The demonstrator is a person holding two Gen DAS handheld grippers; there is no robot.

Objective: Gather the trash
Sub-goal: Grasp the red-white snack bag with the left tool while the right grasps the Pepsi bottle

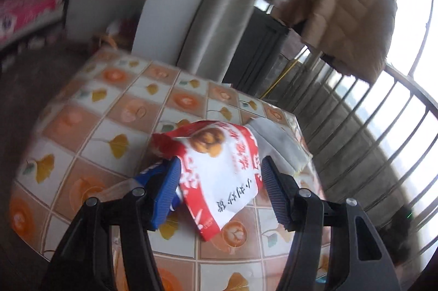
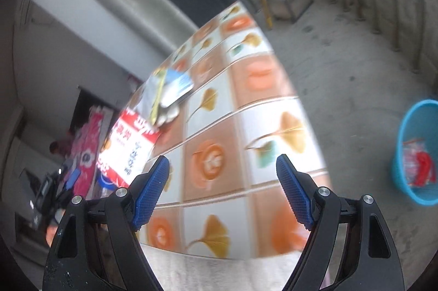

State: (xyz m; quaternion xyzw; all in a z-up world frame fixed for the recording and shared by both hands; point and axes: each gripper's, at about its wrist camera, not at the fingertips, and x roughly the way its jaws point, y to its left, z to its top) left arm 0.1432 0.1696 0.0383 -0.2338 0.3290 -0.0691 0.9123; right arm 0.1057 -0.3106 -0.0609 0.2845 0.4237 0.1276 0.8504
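A: How many pieces of trash do you count on the surface (image 1: 90, 124)?

B: In the left wrist view, one red-and-white snack bag (image 1: 219, 167) with a food picture and black lettering, one white wrapper (image 1: 276, 143) just behind it toward the far corner, and a blue packet (image 1: 149, 173) partly hidden under the bag's near side. So three that I can tell apart.

A: And in the right wrist view?

B: The same red-and-white snack bag (image 2: 128, 146) at the surface's left edge, and beside it a blurred silver-and-blue wrapper (image 2: 169, 91) with a yellow strip. Motion blur keeps me from counting more.

A: What are the two tongs doing?

B: The left tongs (image 1: 221, 181) stand spread with the snack bag lying between them; the left pad sits against the bag's edge, the right pad stands clear of it, so nothing is gripped. The right tongs (image 2: 223, 178) are released too, wide apart over bare patterned cloth, holding nothing.

A: Any bin?

B: One blue plastic basket (image 2: 410, 126) on the concrete floor (image 2: 342, 72), well apart from the surface, with red and clear wrappers (image 2: 418, 165) inside.
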